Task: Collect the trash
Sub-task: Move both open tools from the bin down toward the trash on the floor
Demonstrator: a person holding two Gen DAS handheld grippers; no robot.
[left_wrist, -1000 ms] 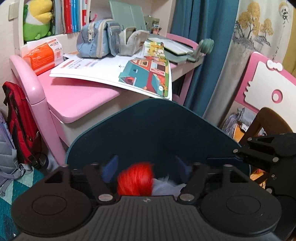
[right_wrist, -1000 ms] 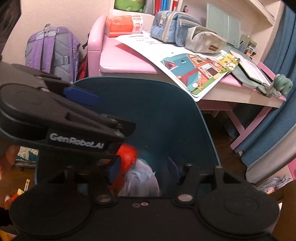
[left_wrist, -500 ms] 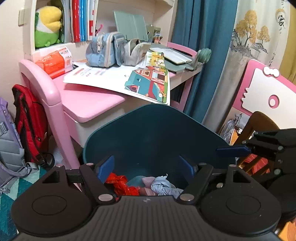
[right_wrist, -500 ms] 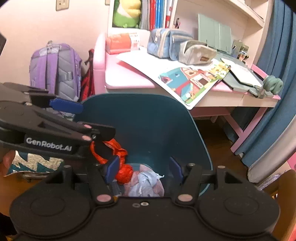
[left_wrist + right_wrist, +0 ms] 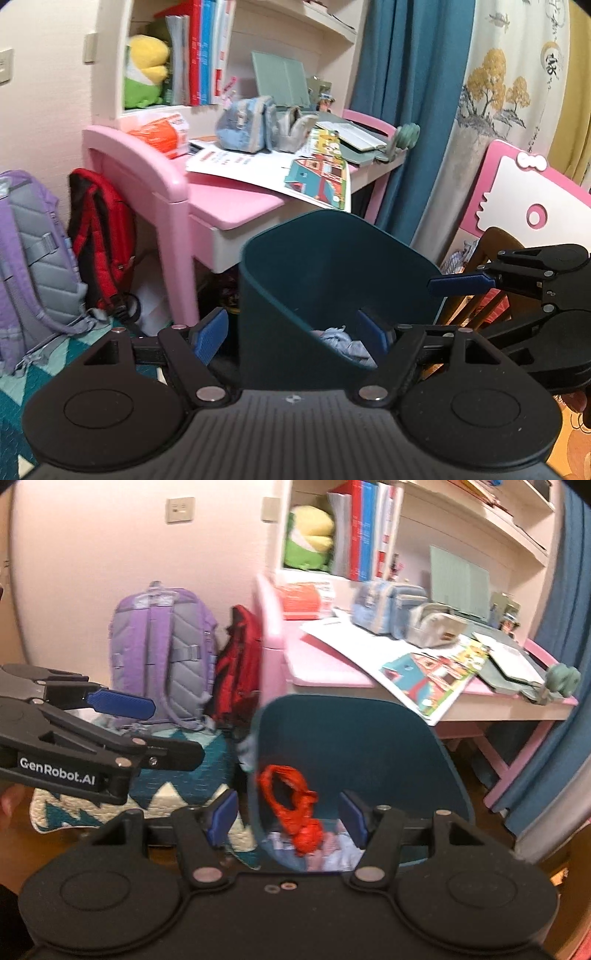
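Red crumpled trash (knotted loop) inside teal bin.

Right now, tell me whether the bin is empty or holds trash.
Holds trash: a red bag and crumpled paper lie inside the bin.

warm, fairly dim indoor light fills both views, with a pinkish cast on the wall and no hard shadows. under the pink desk it falls dark. both pictures bulge like a fisheye: the shelf and blue curtain bend toward the edges, and the corners go black. motion blur smears the pencil cases and the orange pack; the right wrist view is the softer of the 2. the black gripper housings along the bottom stay sharp, with a faint sheen.
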